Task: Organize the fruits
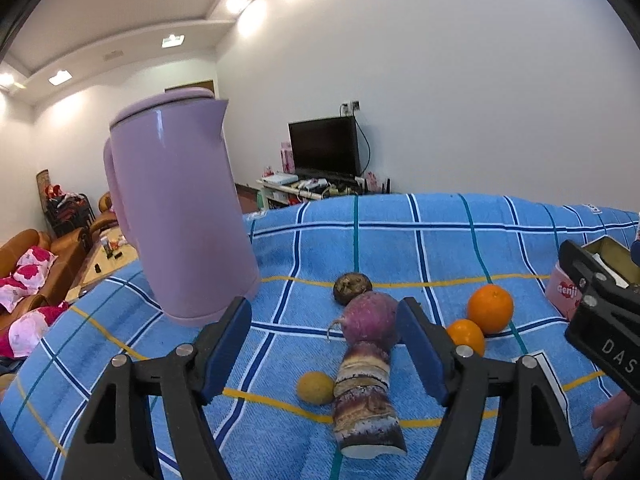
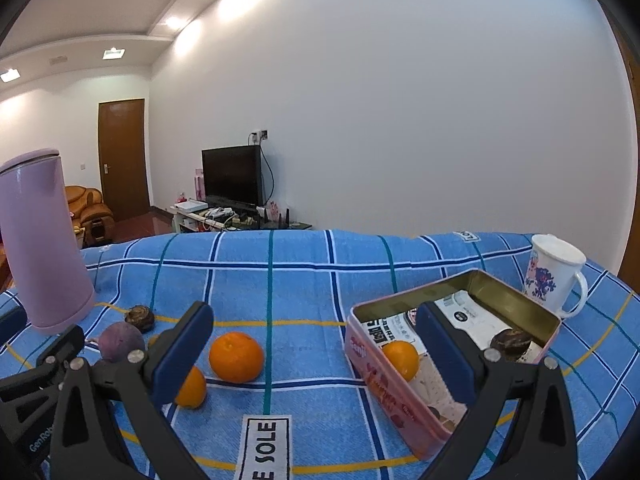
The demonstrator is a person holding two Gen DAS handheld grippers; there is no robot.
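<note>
In the left wrist view my left gripper stands open just above the blue checked cloth. Ahead between its fingers, untouched, lie a purple radish and a striped brown stalk piece. A small yellow fruit rests left of the stalk, and a dark round bulb sits behind the radish. Two oranges lie on the cloth near the left finger of my open right gripper. The pink tin on the right holds a third orange and a dark bulb.
A tall lilac kettle stands at the left of the cloth. A white flowered mug stands behind the tin. The blue checked cloth drops off at its far edge. A TV stand, sofas and a door lie beyond.
</note>
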